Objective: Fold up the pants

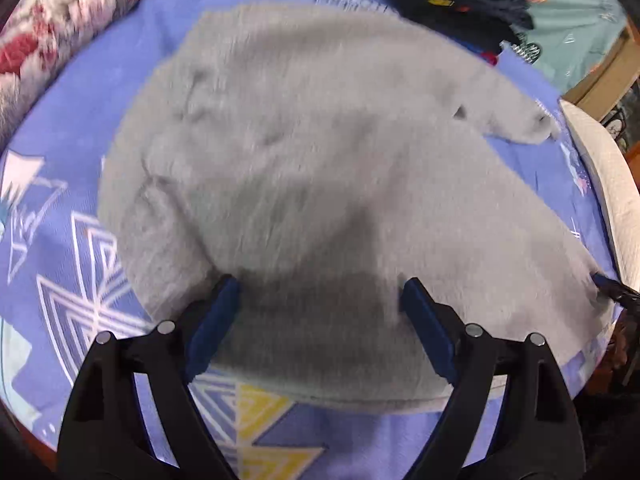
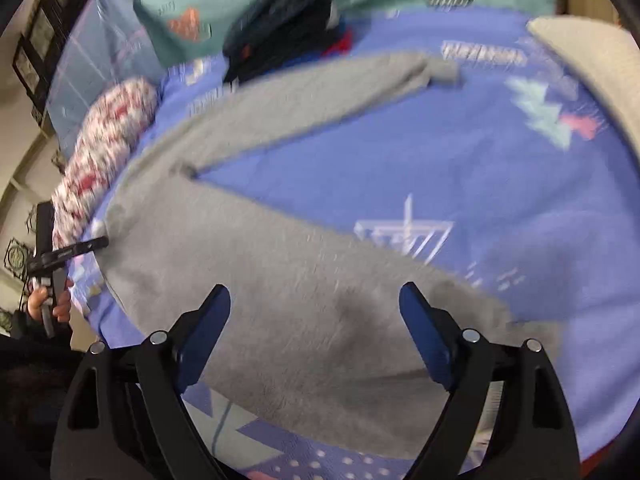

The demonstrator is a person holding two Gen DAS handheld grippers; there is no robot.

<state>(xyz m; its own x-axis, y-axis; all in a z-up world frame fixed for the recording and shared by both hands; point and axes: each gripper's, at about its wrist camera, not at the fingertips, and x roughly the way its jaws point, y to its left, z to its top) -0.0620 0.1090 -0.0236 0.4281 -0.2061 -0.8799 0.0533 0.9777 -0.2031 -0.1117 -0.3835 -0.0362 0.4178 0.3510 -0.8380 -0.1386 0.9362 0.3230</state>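
Pants, grey and fleecy (image 1: 320,152), lie spread flat on a blue bedsheet printed with white and yellow triangles (image 1: 60,240), their two legs splayed apart in a V in the right wrist view. The left gripper (image 1: 320,292) hovers above the pants near their closest edge, jaws wide open with nothing between the blue pads. The right gripper (image 2: 316,296) hangs over one pants leg, jaws likewise spread and empty. Beyond the pants sits a heap of dark clothing (image 2: 288,16); a red-and-white patterned roll (image 1: 60,28) lies beside them.
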